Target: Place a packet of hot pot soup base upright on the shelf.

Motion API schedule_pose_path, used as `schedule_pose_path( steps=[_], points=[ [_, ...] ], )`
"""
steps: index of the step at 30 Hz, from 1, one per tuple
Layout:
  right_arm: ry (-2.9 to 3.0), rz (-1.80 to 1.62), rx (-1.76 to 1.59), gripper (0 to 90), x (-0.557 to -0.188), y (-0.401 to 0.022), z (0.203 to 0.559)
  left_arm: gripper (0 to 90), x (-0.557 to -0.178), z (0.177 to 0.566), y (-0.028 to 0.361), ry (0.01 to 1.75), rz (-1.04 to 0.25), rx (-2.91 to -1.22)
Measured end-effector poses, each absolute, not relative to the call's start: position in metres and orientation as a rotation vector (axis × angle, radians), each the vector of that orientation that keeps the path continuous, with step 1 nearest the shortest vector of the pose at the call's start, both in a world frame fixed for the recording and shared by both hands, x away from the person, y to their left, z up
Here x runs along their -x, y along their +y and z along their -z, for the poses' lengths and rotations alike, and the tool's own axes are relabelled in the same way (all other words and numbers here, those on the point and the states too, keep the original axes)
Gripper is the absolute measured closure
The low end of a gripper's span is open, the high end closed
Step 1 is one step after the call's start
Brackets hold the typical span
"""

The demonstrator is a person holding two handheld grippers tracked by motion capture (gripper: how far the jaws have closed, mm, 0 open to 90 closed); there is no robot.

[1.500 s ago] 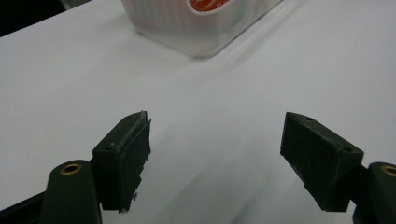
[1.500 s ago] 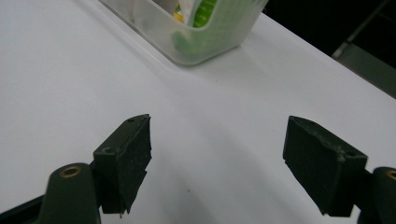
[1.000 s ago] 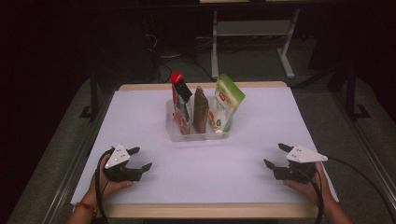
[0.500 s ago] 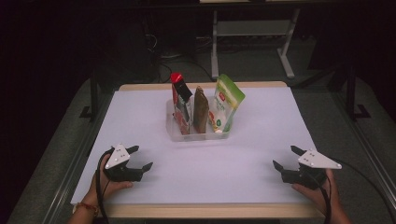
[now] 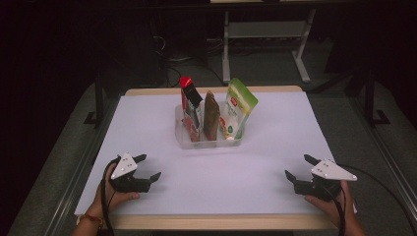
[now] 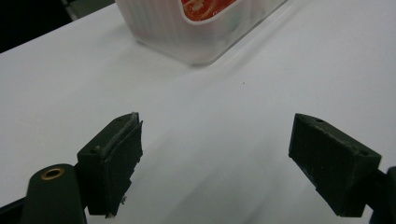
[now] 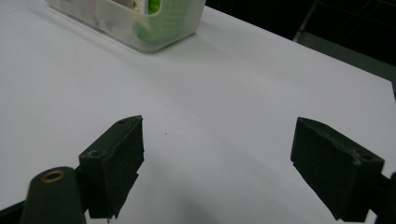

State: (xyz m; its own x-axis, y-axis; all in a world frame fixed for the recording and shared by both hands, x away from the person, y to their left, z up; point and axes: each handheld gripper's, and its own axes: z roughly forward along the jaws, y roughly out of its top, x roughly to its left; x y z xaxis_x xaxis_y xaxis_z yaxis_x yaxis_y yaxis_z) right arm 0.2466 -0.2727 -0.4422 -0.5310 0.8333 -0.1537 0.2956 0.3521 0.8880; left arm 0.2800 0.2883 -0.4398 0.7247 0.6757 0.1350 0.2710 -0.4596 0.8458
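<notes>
Both hands rest near the front edge of the white surface [image 5: 246, 162], each with its tool parked low. The left tool [image 5: 147, 168] has its jaws spread wide with nothing but bare surface between them, and the right tool [image 5: 296, 167] stands the same way, wide and empty; both have just been opening the last bit.

Well apart from them, toward the far middle, sits a clear plastic bin [image 5: 209, 142] holding three pouches upright: a red-capped pouch [image 5: 190, 110] at the left, a brown pouch [image 5: 212, 115] in the middle and a green pouch [image 5: 238, 110] leaning at the right.

I'd judge the work hasn't begun in earnest: nothing is gripped and nothing lies outside the bin. Whether the pouches are loose or wedged together, I can't quite make out from here. Everything from reaching in onward seems left to do.
</notes>
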Motion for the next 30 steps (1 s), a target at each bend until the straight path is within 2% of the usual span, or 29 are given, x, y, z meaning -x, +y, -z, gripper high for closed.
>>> schedule_pose_path(
  steps=[30],
  points=[
    [1.995, -1.148, -0.961, 16.0, -0.2436, -0.2698, 0.4422, 16.4, -0.2839, 0.439, 0.2856, 0.729, -0.587, -2.047]
  ],
)
